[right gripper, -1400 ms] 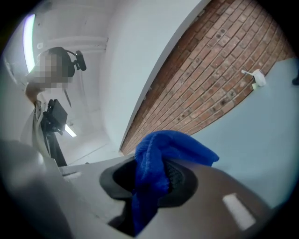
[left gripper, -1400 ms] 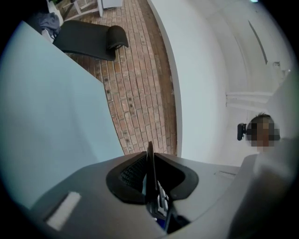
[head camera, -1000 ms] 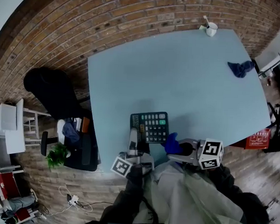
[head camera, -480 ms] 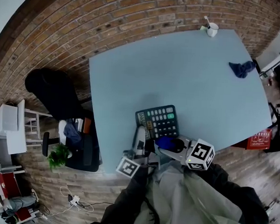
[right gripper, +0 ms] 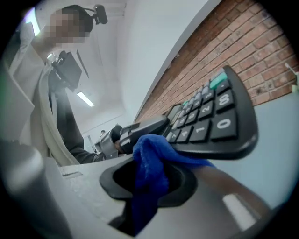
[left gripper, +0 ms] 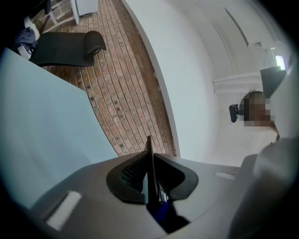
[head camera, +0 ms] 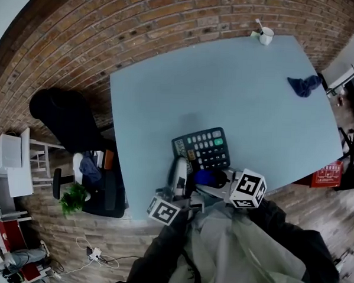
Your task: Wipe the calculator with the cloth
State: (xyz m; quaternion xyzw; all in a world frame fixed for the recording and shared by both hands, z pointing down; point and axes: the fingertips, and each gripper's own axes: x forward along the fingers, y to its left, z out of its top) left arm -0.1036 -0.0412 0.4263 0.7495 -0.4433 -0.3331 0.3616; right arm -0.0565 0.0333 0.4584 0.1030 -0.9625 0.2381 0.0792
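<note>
left gripper jaws clamped on calculator edge, tilted off surface; right gripper jaws gripping blue cloth against calculator's underside.

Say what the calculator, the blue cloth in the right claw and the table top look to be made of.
Calculator: likely hard plastic, dark matte casing, slightly glossy moulded keys with white print. Cloth: soft, fuzzy fabric, maybe microfibre; it folds and drapes limply. Table top: smooth, matte, uniform pale blue, probably laminate or painted board; cannot tell which.
</note>
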